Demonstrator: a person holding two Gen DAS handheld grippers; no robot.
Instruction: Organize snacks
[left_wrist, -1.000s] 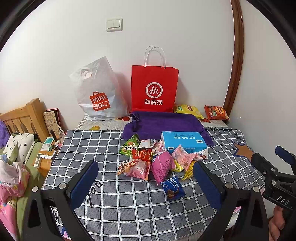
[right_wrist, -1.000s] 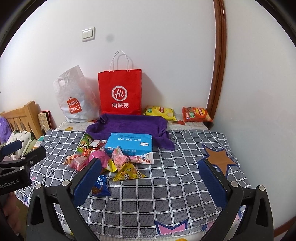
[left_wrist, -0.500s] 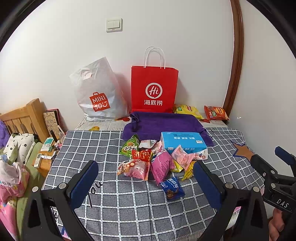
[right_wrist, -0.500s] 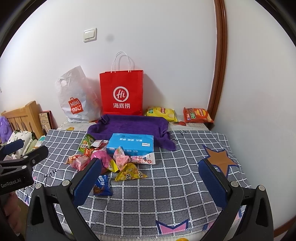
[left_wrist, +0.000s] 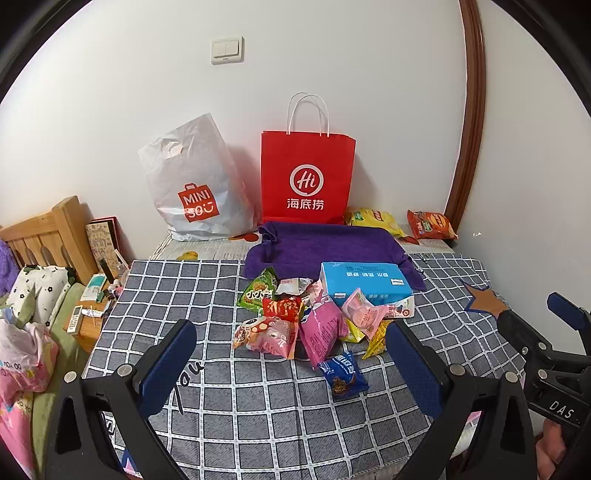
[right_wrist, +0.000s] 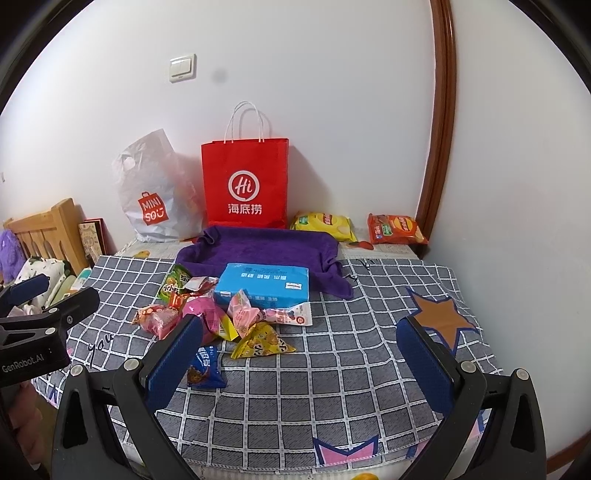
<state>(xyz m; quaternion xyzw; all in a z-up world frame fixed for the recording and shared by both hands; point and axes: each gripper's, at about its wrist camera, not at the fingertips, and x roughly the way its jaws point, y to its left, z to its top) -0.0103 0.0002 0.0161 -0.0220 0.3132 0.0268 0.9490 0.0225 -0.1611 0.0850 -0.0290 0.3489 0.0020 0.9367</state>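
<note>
A heap of small snack packets (left_wrist: 314, 317) (right_wrist: 207, 317) lies on the grey checked cloth (left_wrist: 258, 406), against a blue box (left_wrist: 364, 282) (right_wrist: 264, 284). A dark blue packet (left_wrist: 343, 373) (right_wrist: 205, 365) lies nearest me; a yellow one (right_wrist: 262, 343) sits beside it. Two chip bags, yellow (right_wrist: 325, 225) and red (right_wrist: 395, 229), rest by the back wall. My left gripper (left_wrist: 291, 365) hovers open just in front of the heap, holding nothing. To the right of the heap my right gripper (right_wrist: 299, 358) is open and empty too.
A red paper bag (left_wrist: 306, 177) and a white plastic bag (left_wrist: 192, 184) stand against the wall behind a purple towel (left_wrist: 325, 247). A wooden bed frame (left_wrist: 44, 236) and bedside clutter lie left. The wall and brown door trim (right_wrist: 436, 129) close off the right.
Both grippers have drifted slightly forward and down toward the heap. Nothing on the cloth has moved.
</note>
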